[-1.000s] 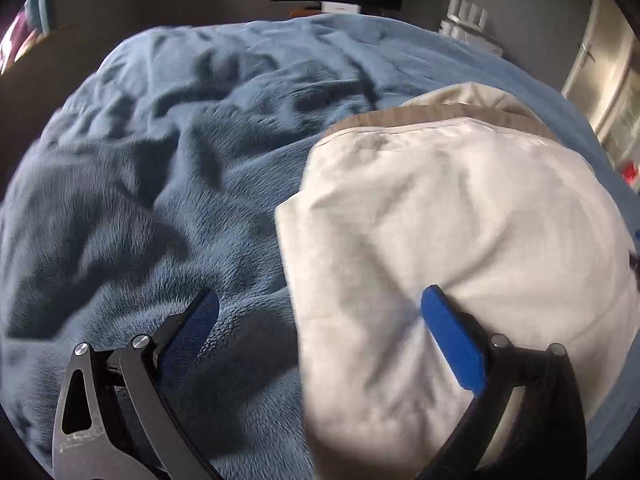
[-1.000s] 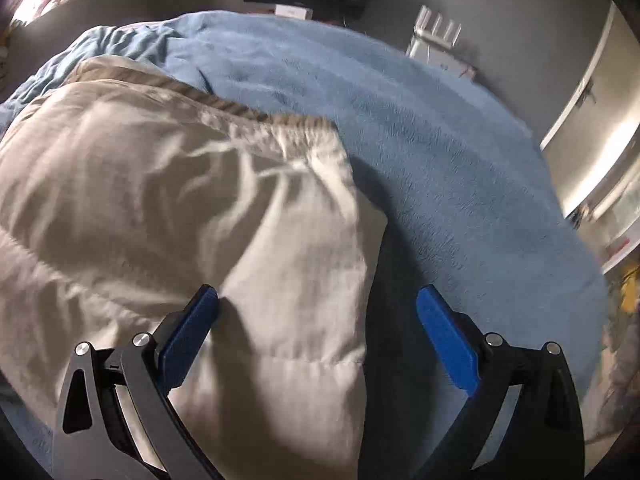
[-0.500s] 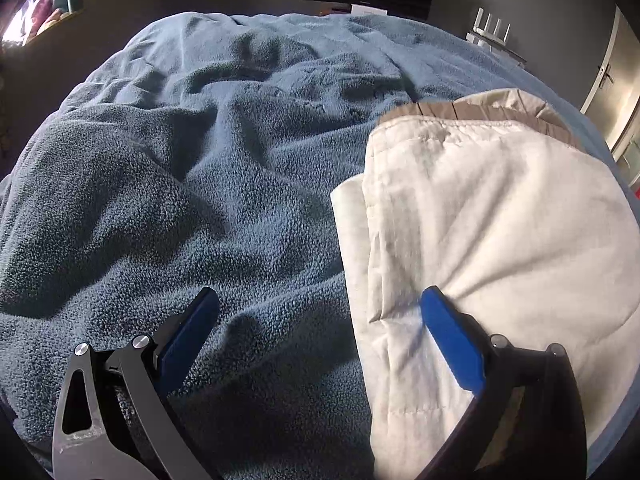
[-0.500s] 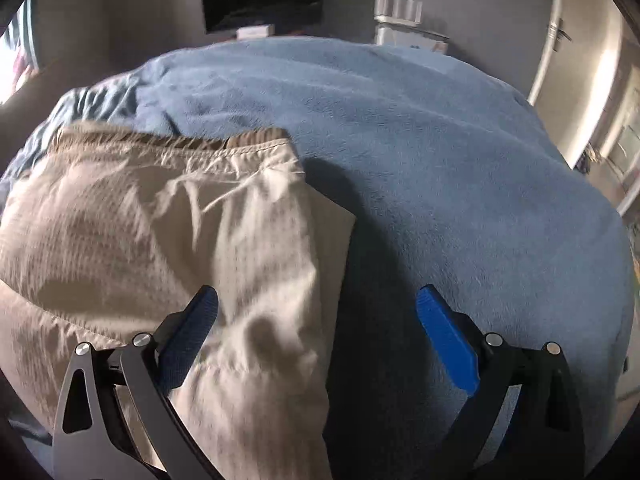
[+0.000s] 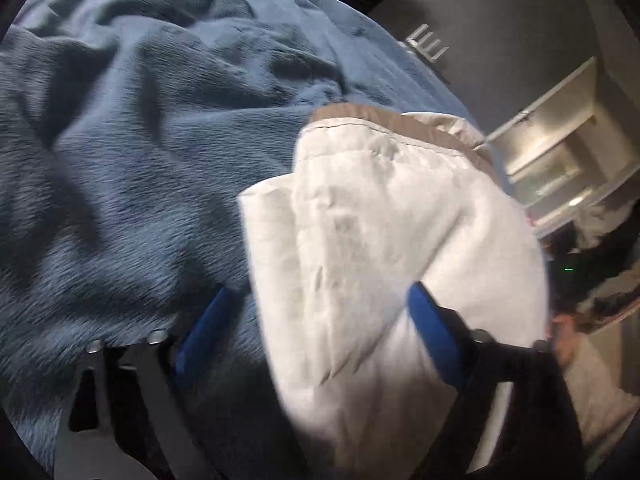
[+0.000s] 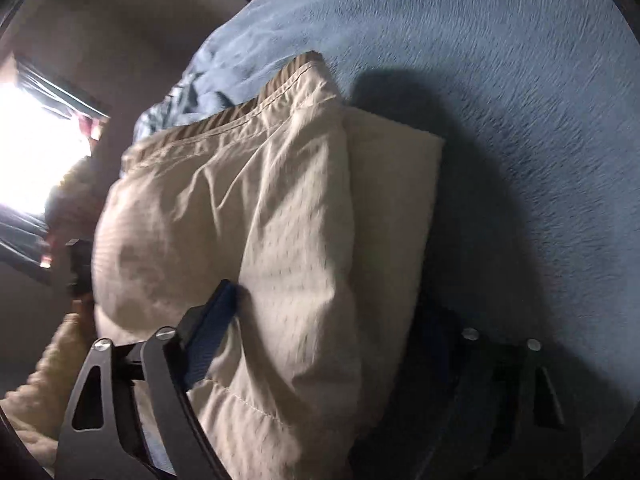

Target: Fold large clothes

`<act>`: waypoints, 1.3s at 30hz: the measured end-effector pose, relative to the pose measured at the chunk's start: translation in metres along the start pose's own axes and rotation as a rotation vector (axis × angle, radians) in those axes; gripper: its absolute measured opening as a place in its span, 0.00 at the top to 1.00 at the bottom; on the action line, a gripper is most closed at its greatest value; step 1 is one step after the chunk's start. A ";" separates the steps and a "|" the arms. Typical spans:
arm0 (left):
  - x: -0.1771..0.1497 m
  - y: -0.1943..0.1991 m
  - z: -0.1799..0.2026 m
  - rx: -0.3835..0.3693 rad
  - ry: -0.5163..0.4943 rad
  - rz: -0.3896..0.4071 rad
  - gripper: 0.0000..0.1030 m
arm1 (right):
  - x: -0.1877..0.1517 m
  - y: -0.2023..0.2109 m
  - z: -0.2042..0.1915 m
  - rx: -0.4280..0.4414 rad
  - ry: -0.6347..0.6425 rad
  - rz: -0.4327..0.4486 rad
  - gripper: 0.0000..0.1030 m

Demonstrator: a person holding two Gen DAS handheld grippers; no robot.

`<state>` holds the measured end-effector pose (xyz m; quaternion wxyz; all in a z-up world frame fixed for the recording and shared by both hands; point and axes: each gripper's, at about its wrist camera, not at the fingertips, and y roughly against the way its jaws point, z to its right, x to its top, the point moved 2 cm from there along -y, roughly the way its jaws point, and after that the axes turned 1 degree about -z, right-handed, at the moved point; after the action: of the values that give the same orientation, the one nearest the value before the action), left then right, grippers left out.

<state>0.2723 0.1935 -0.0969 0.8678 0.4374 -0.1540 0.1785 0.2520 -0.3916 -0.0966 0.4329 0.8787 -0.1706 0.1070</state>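
A cream folded garment (image 5: 392, 240) with a tan waistband lies on a blue fleece blanket (image 5: 120, 160). My left gripper (image 5: 320, 316) straddles the garment's left edge, one blue pad on the blanket and the other on the cloth. Its jaws are closing with the cloth edge between them, not pinched. In the right wrist view the same garment (image 6: 248, 220) fills the middle. My right gripper (image 6: 328, 324) straddles its right edge, the left pad denting the top layer and the right finger in shadow beside the lower layer. These jaws are closing too.
The blanket (image 6: 520, 100) spreads wide to the right of the garment. A bright window (image 6: 32, 140) is at the left, and a pale door (image 5: 560, 152) at the far right. A person's cream knit sleeve (image 6: 40, 380) shows at the lower left.
Both grippers have dropped closer to the garment and rolled, so the views tilt. Both pairs of jaws have narrowed around the garment's side edges.
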 end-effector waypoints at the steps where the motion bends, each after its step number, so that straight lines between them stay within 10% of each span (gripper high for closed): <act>1: 0.002 -0.003 -0.001 -0.029 0.005 0.001 0.29 | 0.001 -0.001 0.002 0.037 -0.008 -0.001 0.32; 7: 0.016 -0.023 0.001 -0.098 0.024 0.029 0.35 | 0.014 -0.015 -0.007 0.086 0.014 0.044 0.52; 12: 0.015 -0.012 0.022 -0.176 -0.055 0.082 0.78 | 0.004 0.006 -0.036 0.034 0.128 0.164 0.84; 18: 0.045 -0.008 0.067 -0.093 -0.170 0.200 0.83 | -0.005 0.051 -0.047 0.028 0.164 0.380 0.89; 28: 0.044 -0.031 0.054 -0.016 -0.141 0.112 0.61 | 0.000 0.029 -0.012 -0.067 0.025 0.331 0.65; 34: 0.018 0.024 0.065 0.177 -0.162 0.200 0.35 | -0.021 0.067 -0.043 -0.445 0.080 0.448 0.38; 39: -0.024 0.052 0.109 0.223 -0.256 0.178 0.31 | -0.070 0.068 -0.114 -0.513 0.296 0.403 0.32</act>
<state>0.2159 0.1290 -0.0086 0.7681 0.5345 -0.2804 0.2137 0.1567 -0.3244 -0.0020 0.6294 0.6653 -0.2973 0.2699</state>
